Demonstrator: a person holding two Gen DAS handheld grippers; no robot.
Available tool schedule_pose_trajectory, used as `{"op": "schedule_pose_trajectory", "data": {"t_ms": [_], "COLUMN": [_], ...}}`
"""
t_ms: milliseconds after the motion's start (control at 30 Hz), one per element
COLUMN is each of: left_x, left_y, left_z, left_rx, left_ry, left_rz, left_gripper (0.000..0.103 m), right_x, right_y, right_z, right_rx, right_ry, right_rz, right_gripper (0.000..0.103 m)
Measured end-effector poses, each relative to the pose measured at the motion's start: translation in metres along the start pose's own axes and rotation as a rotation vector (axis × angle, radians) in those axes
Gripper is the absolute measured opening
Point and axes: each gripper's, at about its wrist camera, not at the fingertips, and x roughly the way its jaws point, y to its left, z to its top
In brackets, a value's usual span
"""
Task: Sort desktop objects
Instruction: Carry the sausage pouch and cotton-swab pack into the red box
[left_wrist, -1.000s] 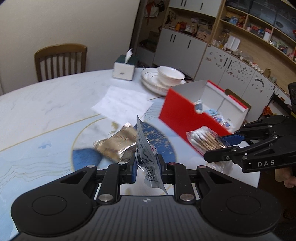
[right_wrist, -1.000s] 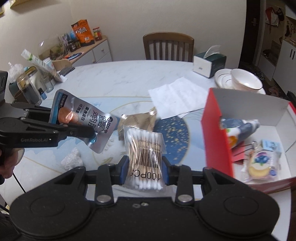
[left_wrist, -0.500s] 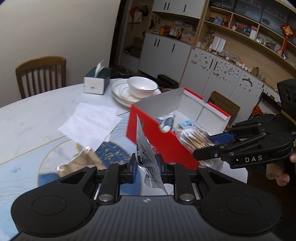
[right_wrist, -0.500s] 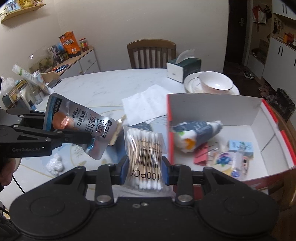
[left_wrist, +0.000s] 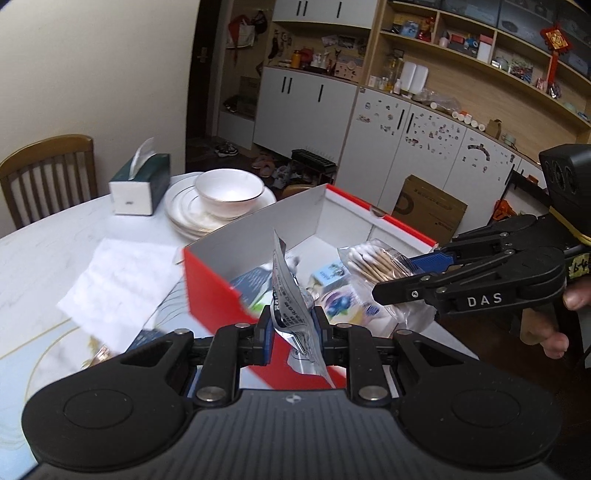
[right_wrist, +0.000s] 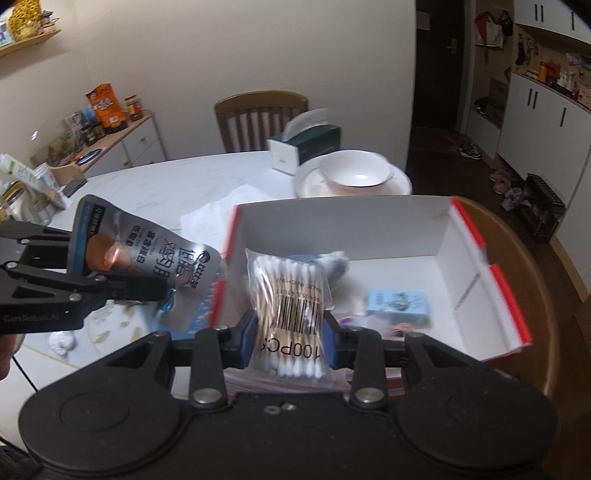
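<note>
Gripping one pouch (left_wrist: 291, 306), one swab pack (right_wrist: 290, 295)

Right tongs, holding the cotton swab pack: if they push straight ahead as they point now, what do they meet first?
Probably the inside of the red box: the right tongs aim over its near edge at the floor, where the cotton swab pack would land. Depth is unclear.

A white bowl (left_wrist: 229, 188) is sitting on stacked plates (left_wrist: 184, 212) at the worktop's (left_wrist: 44, 243) far edge, toward twelve o'clock in the right wrist view. A green tissue box (left_wrist: 140, 184) is standing just beside the plates at their nine o'clock, a tissue sticking up from it. A wooden chair (right_wrist: 260, 123) is waiting behind it. White paper (left_wrist: 118, 280) is lying flat nearer in.
</note>
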Motion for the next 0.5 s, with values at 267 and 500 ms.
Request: {"op": "schedule_pose_trajectory", "data": {"t_ms": [267, 500], "left_x": [0.039, 0.078], "left_y": [-0.025, -0.038], "left_z": [0.026, 0.046], "left_rx": [0.035, 0.082], "left_ry": [0.004, 0.02], "left_rz": [-0.015, -0.004], "left_gripper": [0.019, 0.019], "right_x": [0.007, 0.018], "right_y": [-0.048, -0.075], "right_z": [0.003, 0.012], "right_rx": [0.02, 0.013], "right_ry": [-0.002, -0.006], "right_rz": [-0.06, -0.09], "right_gripper": [0.034, 0.034]}}
